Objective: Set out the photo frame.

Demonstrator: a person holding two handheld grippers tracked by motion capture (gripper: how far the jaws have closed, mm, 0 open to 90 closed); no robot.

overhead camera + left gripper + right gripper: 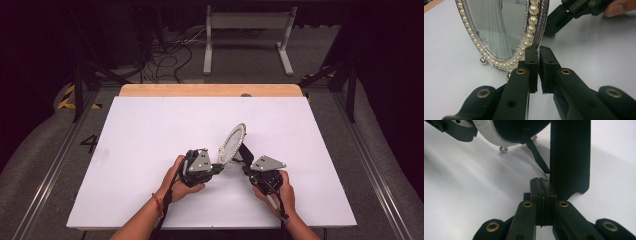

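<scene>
1. I see the white table [150, 150] spread under both hands.
2. The oval mirror [233, 141], rimmed with pearl beads, stands tilted on small ball feet near the table's middle, between my two grippers.
3. Its black back stand [570, 157] rests on the table just beside my right gripper's tips.
4. My left gripper [538, 53] pinches the mirror's lower rim, jaws nearly together on the beaded edge.
5. My right gripper [540, 185] has its jaws pressed fully together, nothing between them.
</scene>
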